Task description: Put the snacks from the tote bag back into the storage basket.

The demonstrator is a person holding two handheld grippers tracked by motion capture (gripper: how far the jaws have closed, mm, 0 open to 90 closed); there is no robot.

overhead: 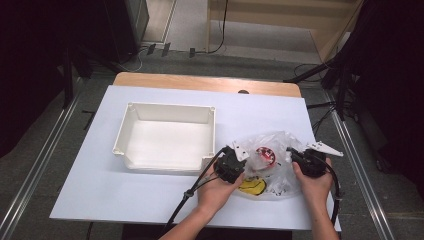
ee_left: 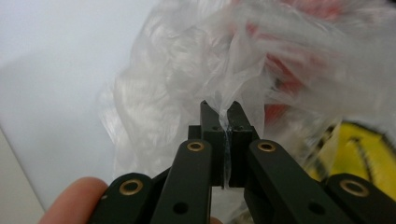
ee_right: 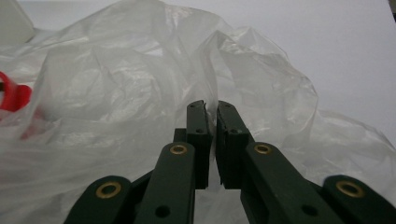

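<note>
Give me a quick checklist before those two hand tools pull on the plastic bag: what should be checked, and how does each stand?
1. Left tool shut on the plastic bag: ok, film pinched between its jaws.
2. Right tool shut on the bag: ok, film caught between its jaws.
3. Grips on opposite sides of the bag: ok in the high view.
4. Contents inside, a red item and a yellow item: ok, though what they are, cannot tell.
5. White bin beside the bag, open: ok.
6. Film strong enough for pulling: cannot tell.
</note>
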